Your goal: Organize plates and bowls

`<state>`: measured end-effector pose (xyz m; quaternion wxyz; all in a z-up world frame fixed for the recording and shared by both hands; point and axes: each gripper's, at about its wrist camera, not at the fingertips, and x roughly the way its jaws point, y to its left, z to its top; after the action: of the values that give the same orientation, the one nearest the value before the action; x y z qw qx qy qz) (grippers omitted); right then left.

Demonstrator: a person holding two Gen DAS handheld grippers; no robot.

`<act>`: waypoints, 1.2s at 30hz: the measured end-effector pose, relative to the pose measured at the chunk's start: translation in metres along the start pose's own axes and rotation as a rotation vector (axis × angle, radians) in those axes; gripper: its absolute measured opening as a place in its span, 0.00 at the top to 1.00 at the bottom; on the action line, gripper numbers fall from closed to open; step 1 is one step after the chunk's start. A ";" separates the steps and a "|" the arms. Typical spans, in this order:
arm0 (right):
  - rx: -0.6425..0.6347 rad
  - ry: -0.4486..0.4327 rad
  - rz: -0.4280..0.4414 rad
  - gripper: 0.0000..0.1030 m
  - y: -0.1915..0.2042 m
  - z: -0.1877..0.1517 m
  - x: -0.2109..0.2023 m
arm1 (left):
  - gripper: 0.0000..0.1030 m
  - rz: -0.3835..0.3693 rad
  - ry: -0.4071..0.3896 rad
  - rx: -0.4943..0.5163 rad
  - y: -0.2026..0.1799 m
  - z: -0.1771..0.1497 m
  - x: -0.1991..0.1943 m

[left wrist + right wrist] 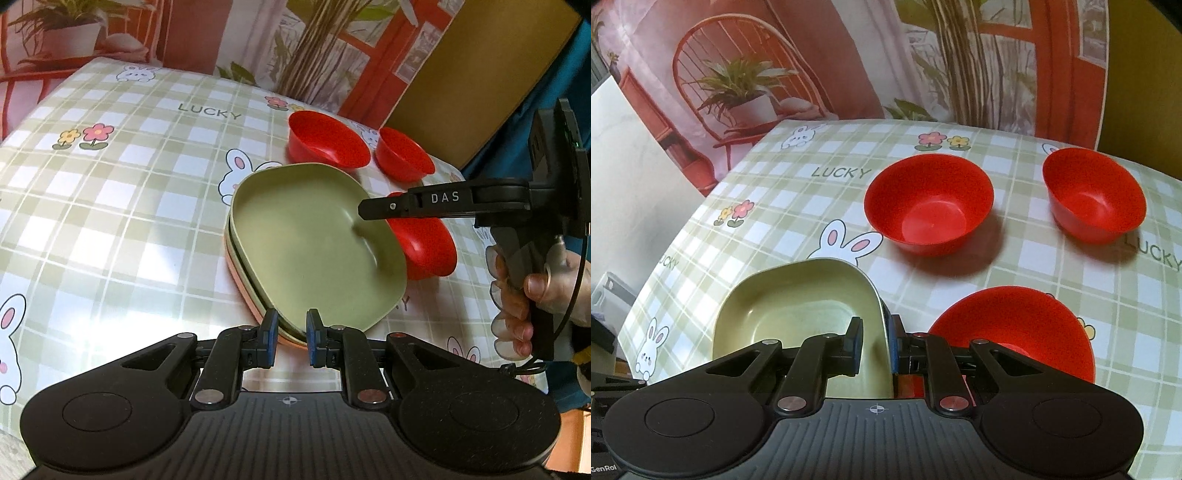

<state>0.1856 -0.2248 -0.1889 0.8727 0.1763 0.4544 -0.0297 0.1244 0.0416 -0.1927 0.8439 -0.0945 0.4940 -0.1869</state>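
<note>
A green square plate [314, 236] lies on top of a stack of plates, with a cream and a pink rim showing below it, on the checked tablecloth. Three red bowls stand nearby: one far [327, 140], one far right [404, 155], one beside the stack [424, 243]. My left gripper [291, 332] is open, its fingers just at the stack's near corner without gripping. My right gripper [875, 343] straddles the green plate's [798, 310] right rim; the pads are slightly apart around it. The right gripper also shows in the left wrist view [369, 212] over the plate's right edge.
The table [110, 206] carries a green checked cloth with rabbits and flowers. In the right wrist view the bowls stand at the centre [929, 203], far right [1093, 195] and near right [1030, 325]. A printed backdrop hangs behind the table.
</note>
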 end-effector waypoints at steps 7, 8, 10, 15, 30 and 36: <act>-0.007 0.000 -0.008 0.86 0.001 -0.001 0.002 | 0.83 0.003 0.007 -0.007 -0.001 -0.002 0.002; -0.007 0.000 -0.007 0.86 0.001 -0.001 0.002 | 0.83 0.002 0.008 -0.011 0.000 -0.002 0.002; -0.007 0.001 -0.007 0.86 0.001 -0.001 0.003 | 0.84 -0.001 0.010 -0.015 0.000 -0.003 0.002; -0.010 0.009 -0.013 0.86 0.000 -0.002 0.005 | 0.84 0.003 0.012 -0.016 0.000 -0.002 0.002; -0.023 -0.023 -0.003 0.78 0.001 0.001 -0.004 | 0.56 0.005 -0.074 -0.038 0.005 0.008 -0.011; -0.016 -0.131 0.004 0.78 -0.008 0.010 -0.028 | 0.56 0.012 -0.172 -0.042 0.007 0.027 -0.028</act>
<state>0.1753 -0.2387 -0.1638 0.9019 0.1679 0.3963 -0.0358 0.1369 0.0592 -0.1596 0.8821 -0.1249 0.4241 -0.1623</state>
